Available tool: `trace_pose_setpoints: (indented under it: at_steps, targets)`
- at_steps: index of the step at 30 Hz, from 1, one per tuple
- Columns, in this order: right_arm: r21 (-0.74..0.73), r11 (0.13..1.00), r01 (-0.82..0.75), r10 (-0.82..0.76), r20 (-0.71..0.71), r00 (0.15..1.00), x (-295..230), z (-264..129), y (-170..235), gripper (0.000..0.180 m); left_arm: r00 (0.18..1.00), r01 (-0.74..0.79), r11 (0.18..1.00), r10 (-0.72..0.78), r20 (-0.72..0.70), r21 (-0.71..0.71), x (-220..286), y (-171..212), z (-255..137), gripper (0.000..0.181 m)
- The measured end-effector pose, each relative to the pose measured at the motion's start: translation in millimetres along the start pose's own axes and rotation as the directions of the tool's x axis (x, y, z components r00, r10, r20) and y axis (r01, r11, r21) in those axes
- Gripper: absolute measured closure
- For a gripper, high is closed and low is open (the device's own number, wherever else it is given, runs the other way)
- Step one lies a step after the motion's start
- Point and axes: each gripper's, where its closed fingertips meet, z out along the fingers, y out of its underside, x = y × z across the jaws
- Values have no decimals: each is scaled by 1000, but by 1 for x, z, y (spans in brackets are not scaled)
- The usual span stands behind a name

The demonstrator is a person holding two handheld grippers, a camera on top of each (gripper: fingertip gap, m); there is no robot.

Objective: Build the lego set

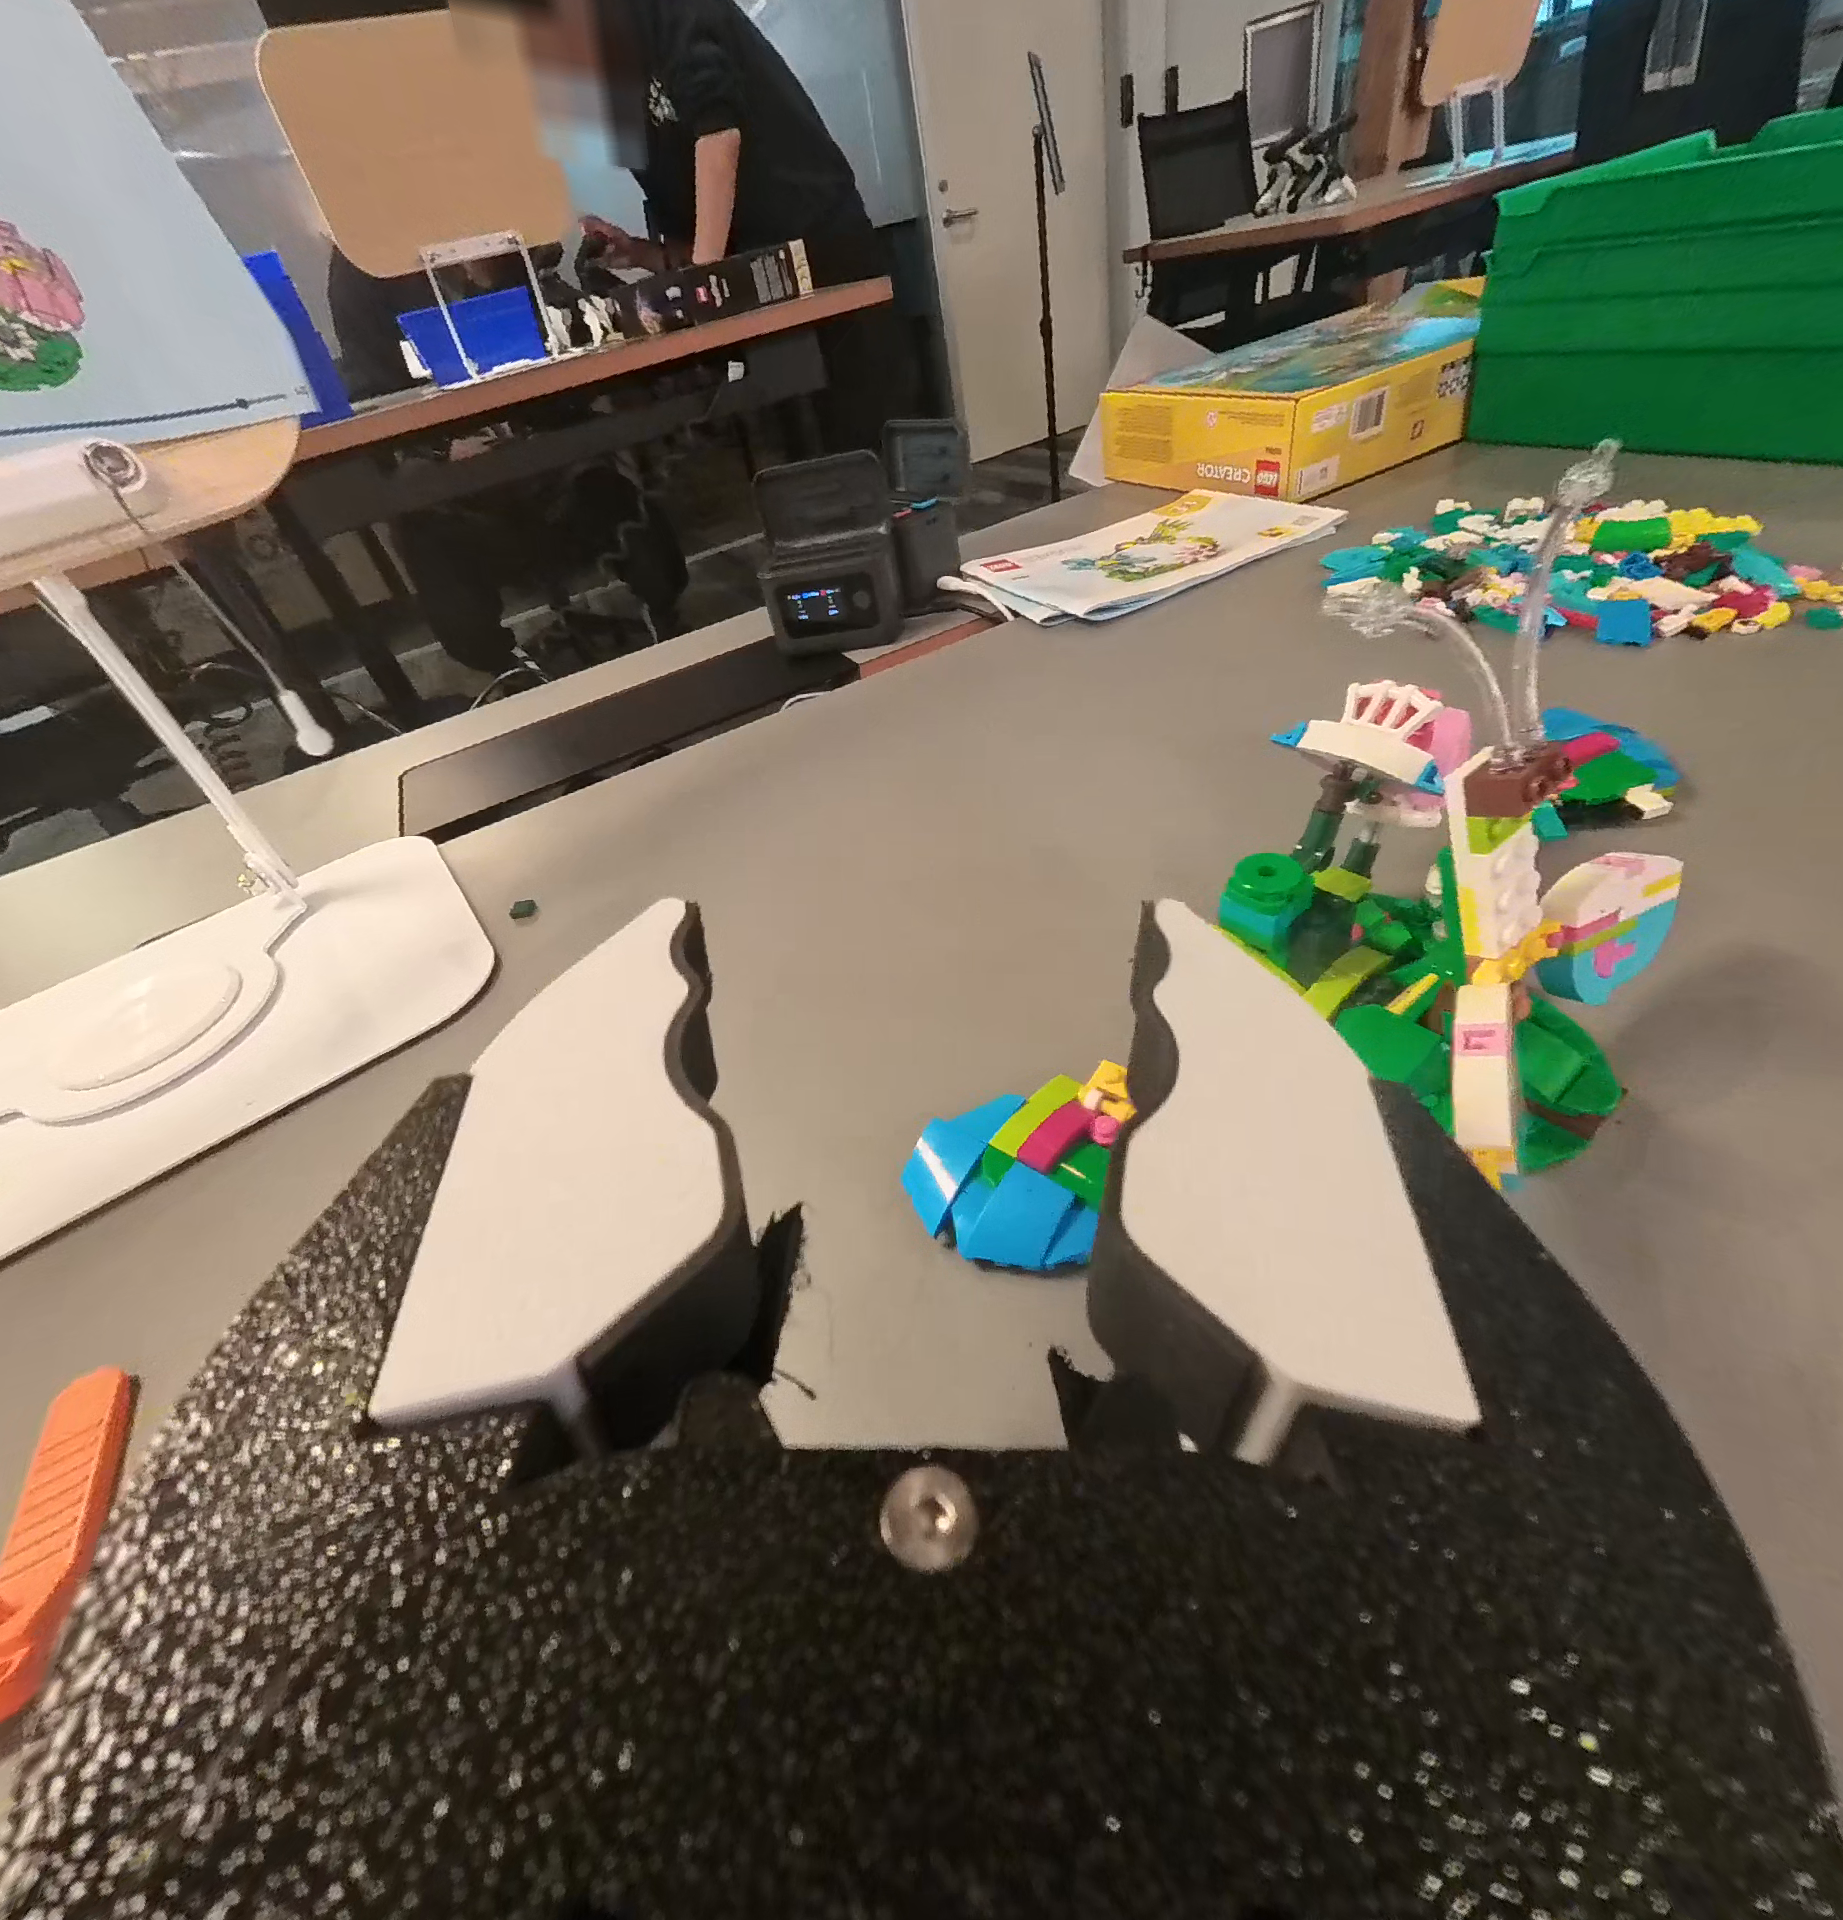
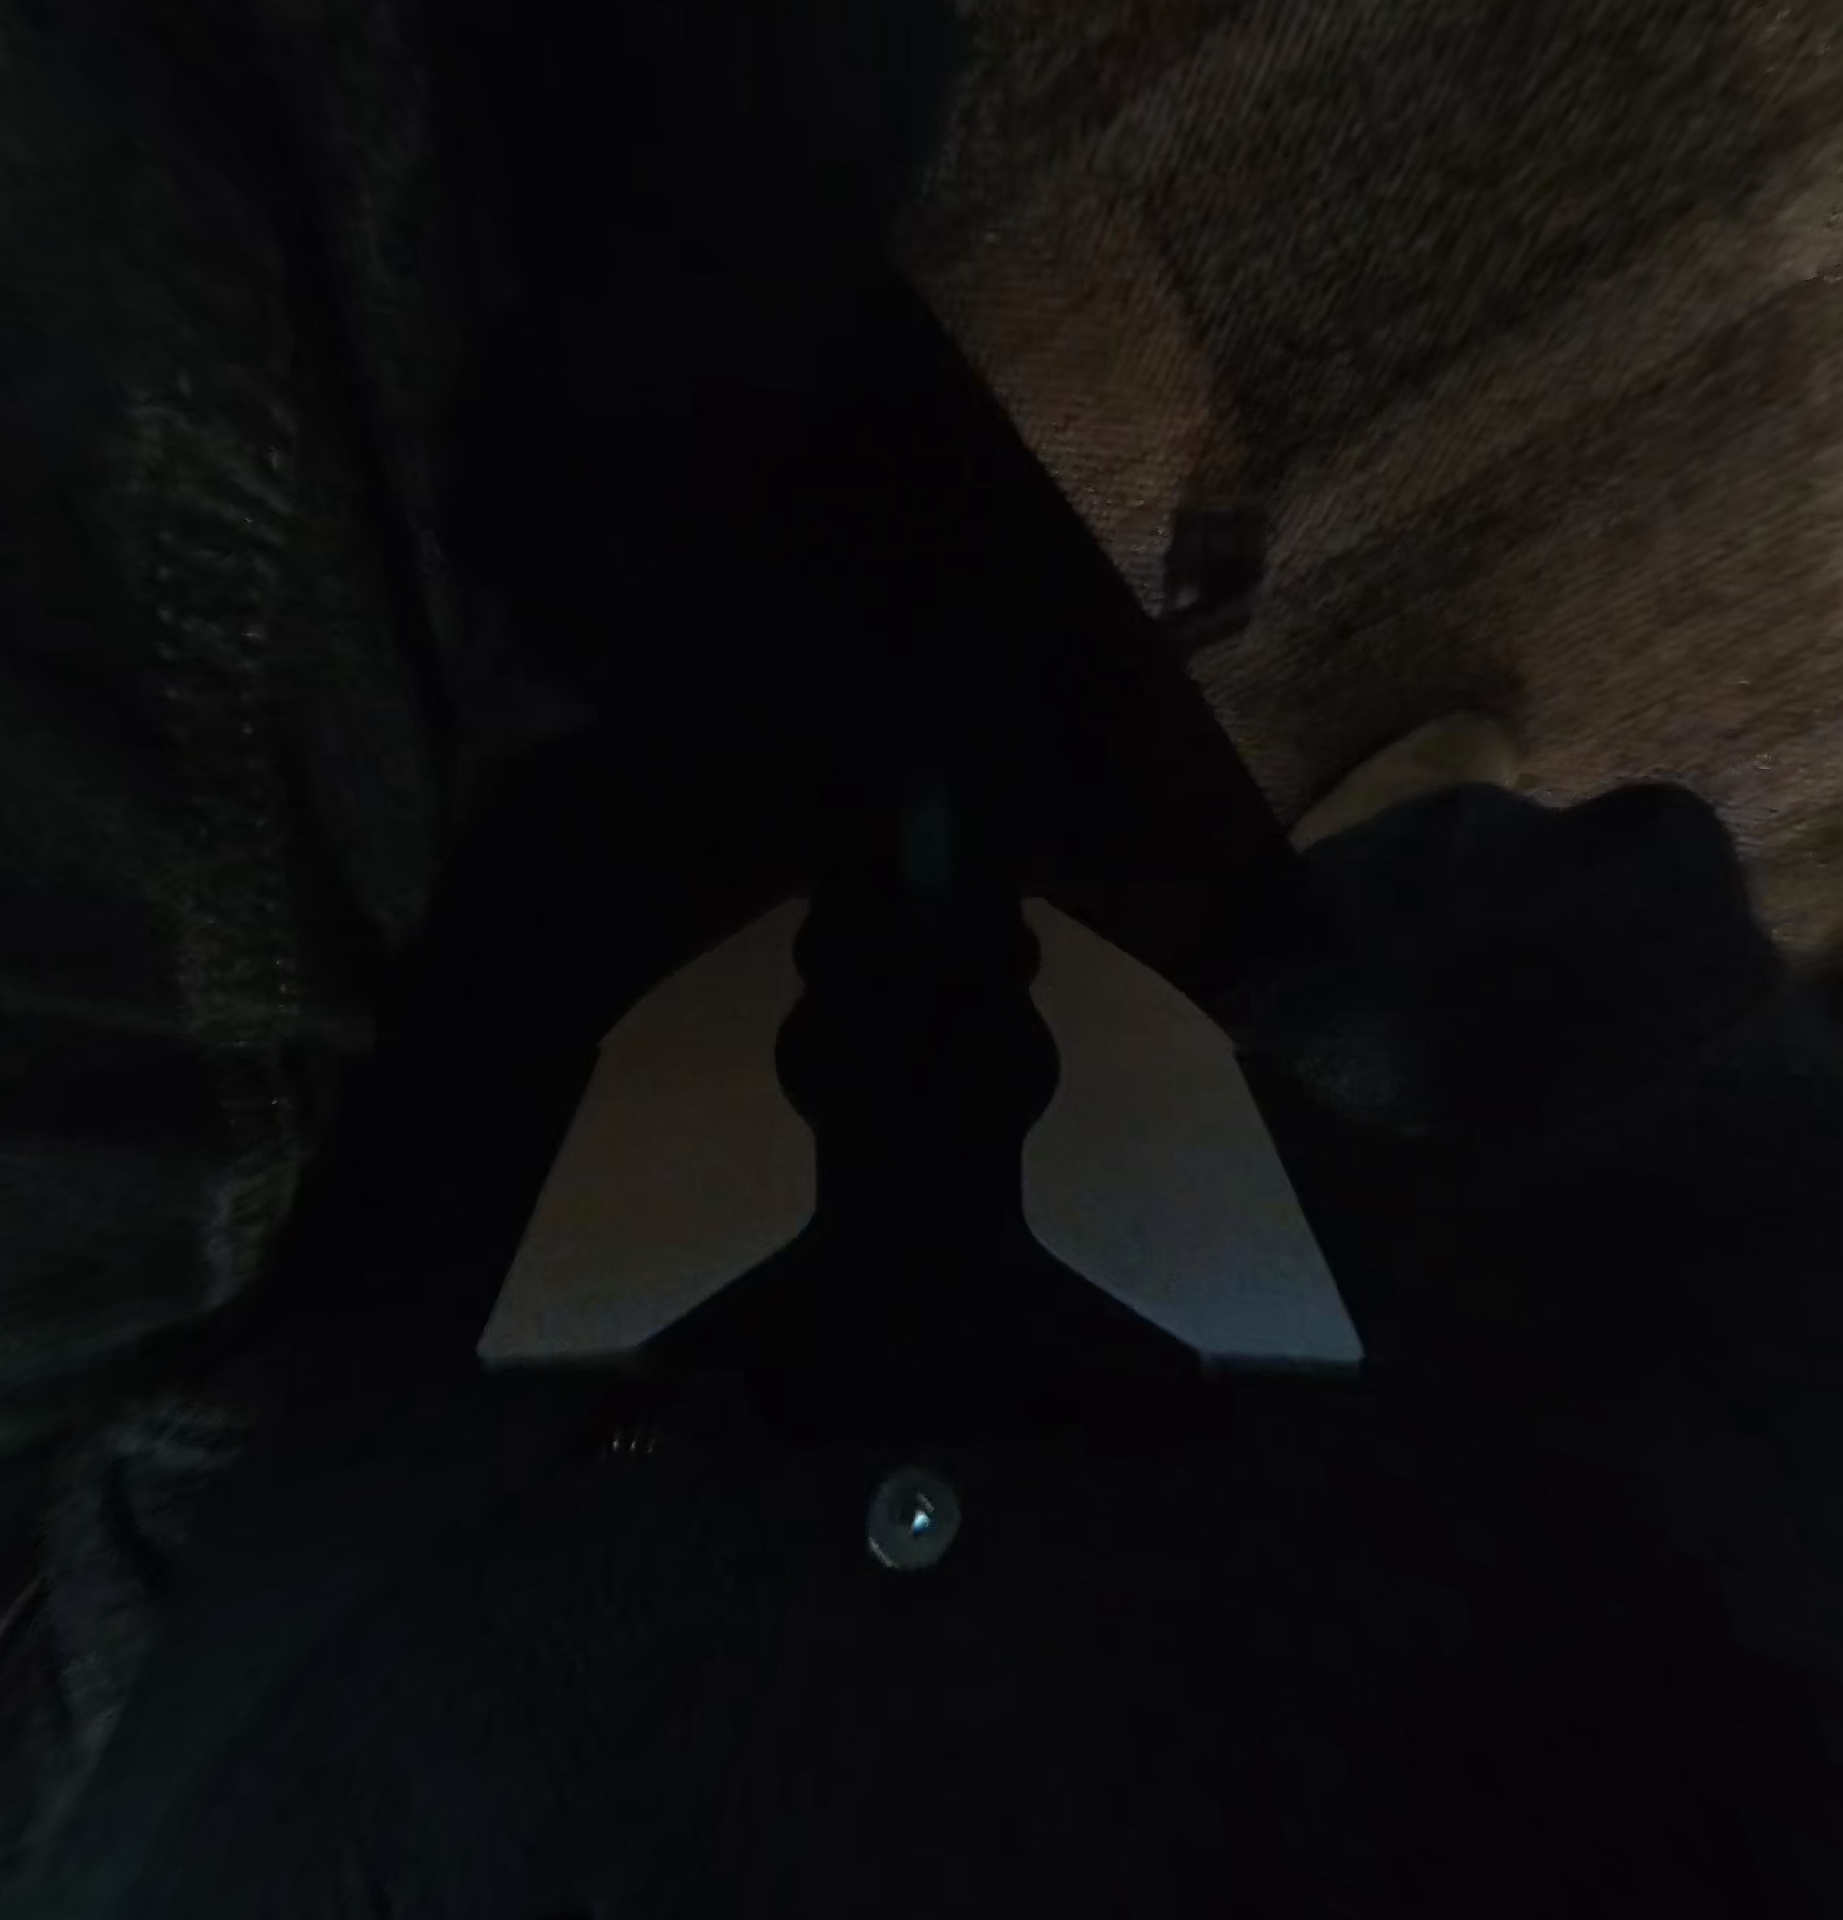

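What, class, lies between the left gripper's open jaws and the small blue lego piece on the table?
Nothing visible: only bare grey table separates the left gripper from the blue lego piece, which sits partly behind its right finger.

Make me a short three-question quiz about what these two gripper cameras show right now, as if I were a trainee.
1. True or false: the left gripper is open and holds nothing.
2. Multiple choice: what lies on the grey table between the left gripper's fingers in its view? A) the blue lego piece B) the orange tool C) the yellow box
3. Fill in: the right wrist view is too ____ to show any lego.

Key: 1 true; 2 A; 3 dark. There, the right gripper has a gap between its fingers, with nothing clearly in it.
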Motion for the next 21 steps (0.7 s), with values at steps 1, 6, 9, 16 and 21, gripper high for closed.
trace_pose_setpoints:
  at_steps: [1, 6, 9, 16, 21]
  targets:
    - [-5, 1000, -1, 1, 14, 1000, 0, 1, 0, 148, 1000, 8, 1000, -8, 1, 0, -1, 0, 0, 103]
    - [-4, 998, 57, -57, -4, 998, -3, 1, 1, 172, 1000, 22, 1000, -22, 3, -1, -2, 1, 0, 104]
    - [1, 995, 100, -100, -53, 994, -3, 0, 1, 174, 1000, 11, 1000, -11, 0, -11, 0, 3, 1, 105]
    - [31, 988, 152, -148, -114, 982, -13, -15, -1, 172, 999, -34, 999, 34, -10, -17, 6, 2, 4, 108]
    - [119, 974, 195, -185, -97, 978, -46, -60, -2, 172, 997, -69, 997, 70, 40, -25, 1, 3, 6, 107]
